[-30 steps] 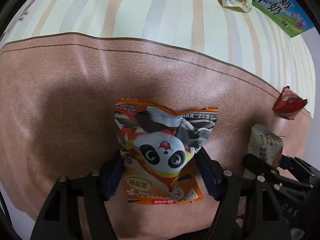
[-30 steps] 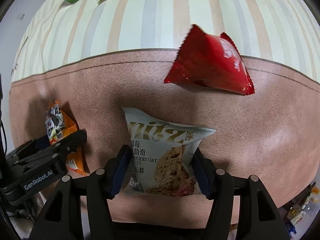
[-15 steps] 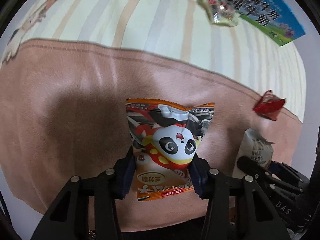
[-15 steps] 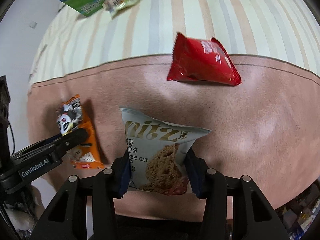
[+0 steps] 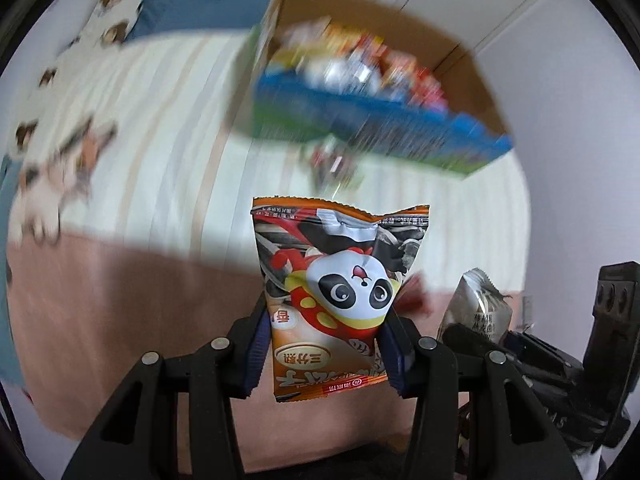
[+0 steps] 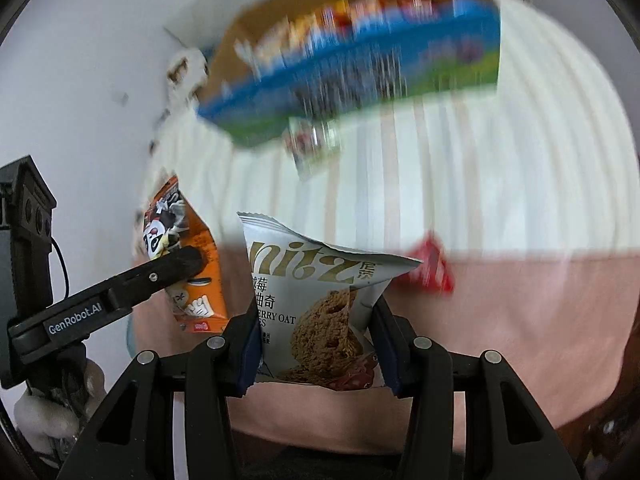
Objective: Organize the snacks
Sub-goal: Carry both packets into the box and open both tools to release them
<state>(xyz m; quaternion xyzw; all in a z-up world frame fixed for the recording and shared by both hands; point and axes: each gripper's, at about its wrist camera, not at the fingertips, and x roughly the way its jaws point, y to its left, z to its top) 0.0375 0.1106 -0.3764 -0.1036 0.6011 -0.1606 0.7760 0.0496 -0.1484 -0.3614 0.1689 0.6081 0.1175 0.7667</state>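
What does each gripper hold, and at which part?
Left gripper: orange panda snack packet, pinched at its lower sides. Right gripper: white oat cookie packet, pinched likewise.

Prob. a home bedroom: striped bedsheet (image 5: pixel 168 120), pink blanket (image 5: pixel 120 320), blurry plush toy (image 5: pixel 60 168).

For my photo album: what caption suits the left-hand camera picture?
Left gripper holds an orange panda snack packet before a snack-filled box.

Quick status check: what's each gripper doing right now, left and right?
Left gripper: shut on the orange panda snack packet.
Right gripper: shut on the white oat cookie packet.
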